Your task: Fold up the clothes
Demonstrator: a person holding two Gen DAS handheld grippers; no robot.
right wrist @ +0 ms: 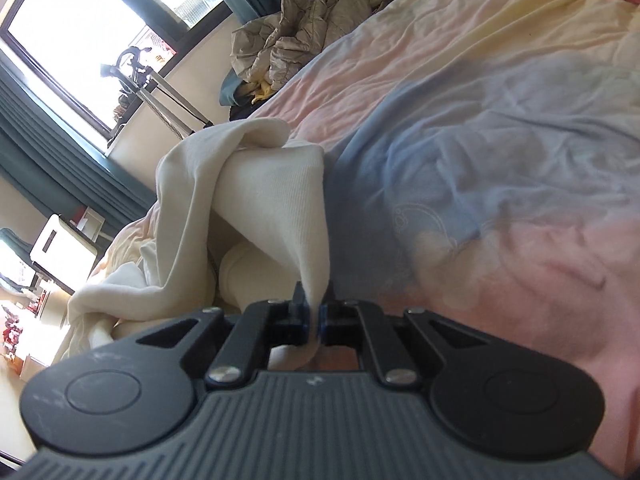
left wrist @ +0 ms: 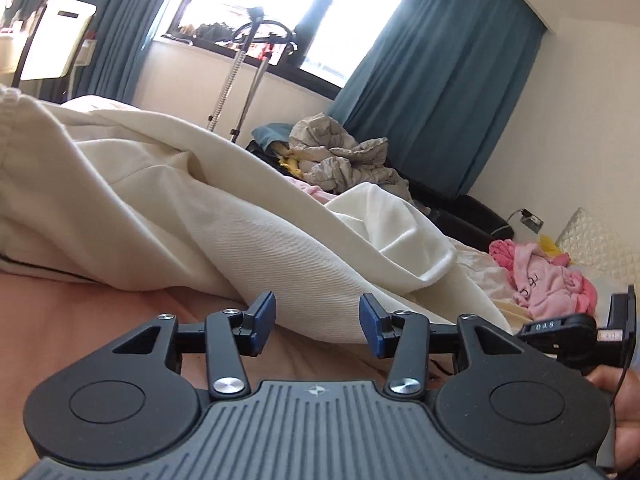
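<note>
- The left gripper (left wrist: 318, 320) sits nearest in its own view, its blue pads spread apart with nothing between them; only the pinkish bedsheet (left wrist: 80, 320) shows in the gap.
- Just beyond its fingertips lies the cream garment (left wrist: 180, 208), a long rumpled heap running from the far left down toward the near right, its fabric close to the right pad but not pinched.
- At the right edge of that view part of another black device and a hand (left wrist: 624, 412) come into the picture.
- The right gripper (right wrist: 314, 318) has its pads pressed together on an edge of the cream garment (right wrist: 276, 208); the cloth rises from the pads in a taut fold, and a short tail hangs behind them.
- The rest of the garment drapes to the left of that gripper onto the bed.
- The sheet (right wrist: 500, 140) to the right is pastel, with pink, blue and yellow patches, and wrinkled.
- Far off, a grey crumpled bundle (left wrist: 340, 156) lies by the teal curtains (left wrist: 440, 92), below a bright window (left wrist: 280, 0).
- Pink clothing (left wrist: 548, 276) lies at the far right of the bed.
</note>
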